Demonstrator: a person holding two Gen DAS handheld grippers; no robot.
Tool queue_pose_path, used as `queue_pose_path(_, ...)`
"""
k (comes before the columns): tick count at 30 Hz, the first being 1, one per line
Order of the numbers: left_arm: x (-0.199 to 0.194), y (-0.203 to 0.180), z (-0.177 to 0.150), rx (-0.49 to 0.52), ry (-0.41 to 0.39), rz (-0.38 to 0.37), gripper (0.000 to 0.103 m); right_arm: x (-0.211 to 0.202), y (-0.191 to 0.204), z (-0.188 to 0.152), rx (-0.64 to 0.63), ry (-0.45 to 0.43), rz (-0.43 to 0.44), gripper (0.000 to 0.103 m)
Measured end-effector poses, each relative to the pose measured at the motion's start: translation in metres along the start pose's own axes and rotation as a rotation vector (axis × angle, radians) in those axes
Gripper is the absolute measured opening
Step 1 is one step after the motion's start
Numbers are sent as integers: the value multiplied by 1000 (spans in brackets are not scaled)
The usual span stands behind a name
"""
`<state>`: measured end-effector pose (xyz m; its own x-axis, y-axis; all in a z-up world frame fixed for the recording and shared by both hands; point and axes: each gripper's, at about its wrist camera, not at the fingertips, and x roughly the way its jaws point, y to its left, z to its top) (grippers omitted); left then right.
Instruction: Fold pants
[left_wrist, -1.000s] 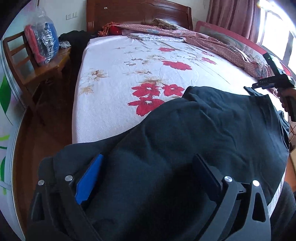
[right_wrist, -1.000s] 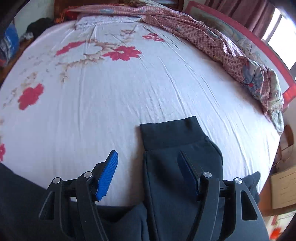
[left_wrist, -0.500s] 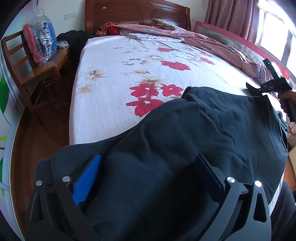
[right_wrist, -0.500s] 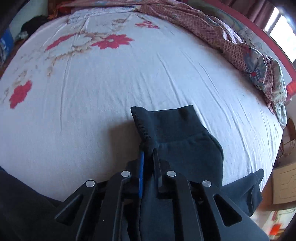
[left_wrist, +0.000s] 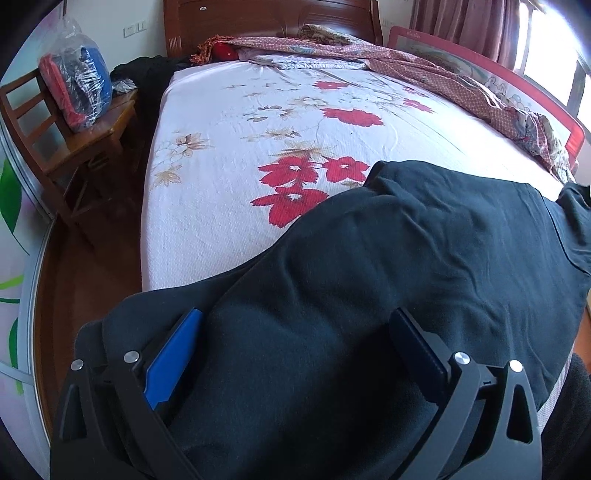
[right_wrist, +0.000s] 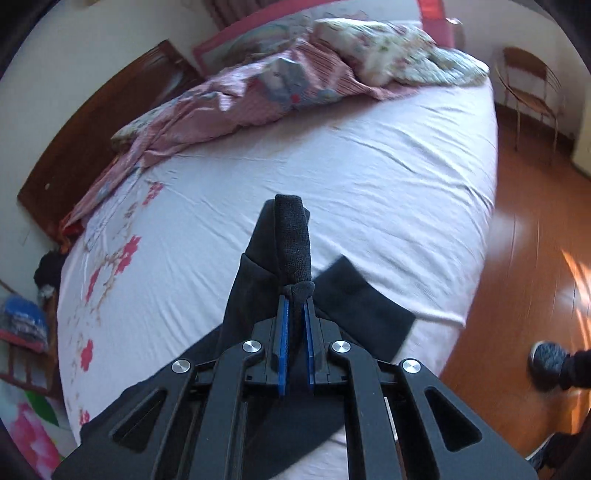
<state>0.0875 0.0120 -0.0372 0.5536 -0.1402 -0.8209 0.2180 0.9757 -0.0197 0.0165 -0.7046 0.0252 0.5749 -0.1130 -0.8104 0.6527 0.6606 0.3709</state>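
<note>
Dark navy pants (left_wrist: 406, 251) lie across the near end of a bed with a white, red-flowered sheet (left_wrist: 258, 147). My left gripper (left_wrist: 295, 350) is open, its jaws wide apart over the waist end of the pants, with cloth bunched between them. My right gripper (right_wrist: 295, 306) is shut on a ribbed leg cuff (right_wrist: 293, 240) and holds it lifted above the sheet (right_wrist: 369, 184). The second leg cuff (right_wrist: 365, 306) lies flat on the bed just right of the gripper.
A crumpled pink quilt (left_wrist: 443, 81) and pillows (right_wrist: 369, 48) lie along the far side. A wooden headboard (left_wrist: 266, 18) stands at the back. A wooden chair (left_wrist: 74, 122) with a bagged bundle stands left of the bed. A person's shoe (right_wrist: 546, 362) rests on the wooden floor.
My right gripper closed on the leg cuff, then lifted it and swung round toward the bed's other side. My left gripper stayed open over the waist end.
</note>
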Motion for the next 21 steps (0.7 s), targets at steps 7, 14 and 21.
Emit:
queue_pose_path(7,1,-5,1,20,18,38,101,21,-53,-45,175,-32,55,6)
queue_pose_path(14,3,-8,-1,28,4,60,101,34,-76,-50,263,29,16,9)
queue_pose_path(21,1,-7,-1,21,2,60,101,15,-107,-64,488,-73,205,41)
